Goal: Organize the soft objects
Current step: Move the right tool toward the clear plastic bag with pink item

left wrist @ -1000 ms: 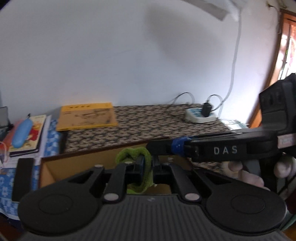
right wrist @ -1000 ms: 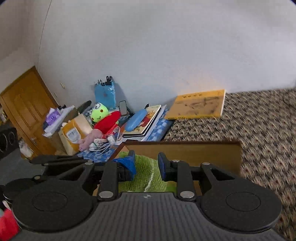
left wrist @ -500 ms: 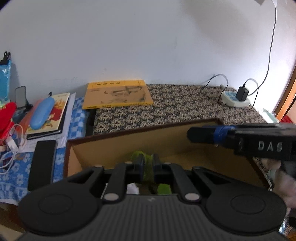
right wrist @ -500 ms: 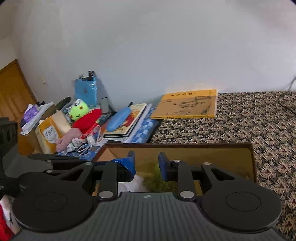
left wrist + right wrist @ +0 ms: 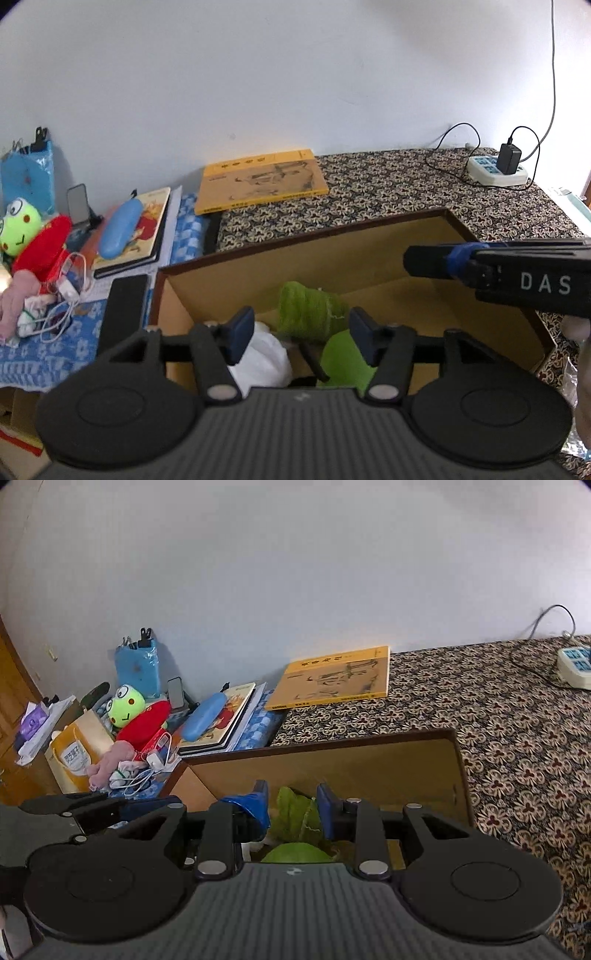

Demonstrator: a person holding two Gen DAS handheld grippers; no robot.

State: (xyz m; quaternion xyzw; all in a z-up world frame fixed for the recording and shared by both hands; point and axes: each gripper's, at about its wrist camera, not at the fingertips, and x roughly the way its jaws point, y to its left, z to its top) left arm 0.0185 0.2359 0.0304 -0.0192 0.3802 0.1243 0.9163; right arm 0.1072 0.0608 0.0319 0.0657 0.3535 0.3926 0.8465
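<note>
Left tool [image 5: 301, 332] just opened; green cloth [image 5: 308, 312] bunched upright

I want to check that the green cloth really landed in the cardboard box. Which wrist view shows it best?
The left wrist view: the green cloth lies in the cardboard box, seen whole between the left gripper fingers, which have just opened. The right wrist view shows only a strip of it between the right gripper fingers.

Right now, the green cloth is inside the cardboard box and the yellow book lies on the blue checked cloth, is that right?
Not quite. The green cloth is inside the cardboard box, but the yellow book lies on the brown patterned cover, as the right wrist view shows.
</note>
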